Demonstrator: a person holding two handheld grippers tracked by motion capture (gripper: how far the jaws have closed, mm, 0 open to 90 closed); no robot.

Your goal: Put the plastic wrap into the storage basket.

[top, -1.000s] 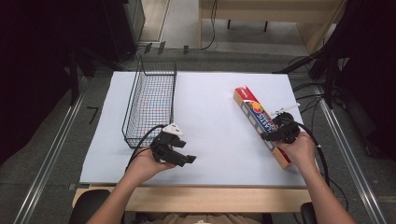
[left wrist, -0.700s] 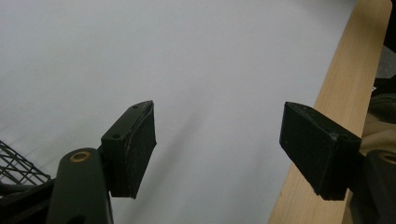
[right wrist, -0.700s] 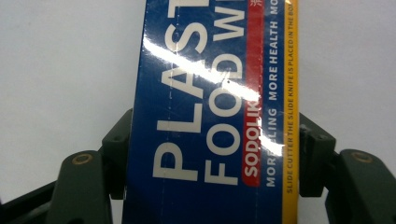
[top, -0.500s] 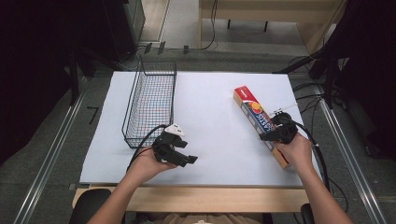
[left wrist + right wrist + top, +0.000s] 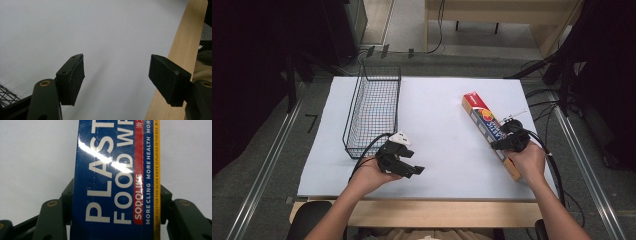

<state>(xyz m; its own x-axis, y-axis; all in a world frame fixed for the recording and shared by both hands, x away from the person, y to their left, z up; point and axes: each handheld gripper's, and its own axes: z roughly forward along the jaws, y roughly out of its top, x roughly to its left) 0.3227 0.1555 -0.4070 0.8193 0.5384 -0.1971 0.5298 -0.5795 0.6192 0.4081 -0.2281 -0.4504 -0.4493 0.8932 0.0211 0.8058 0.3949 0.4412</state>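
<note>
Right gripper view: food wrap box [image 5: 115,182] pinched between closing jaws

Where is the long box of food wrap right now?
In the high view, the box lies on the table's right side, far from the wire basket, with the right gripper clamped across it.

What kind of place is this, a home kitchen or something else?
Probably a lab or recording workspace, not a kitchen: a table covered with a plain white sheet, metal rails along its sides, cables on the floor, and dark equipment around it.
</note>
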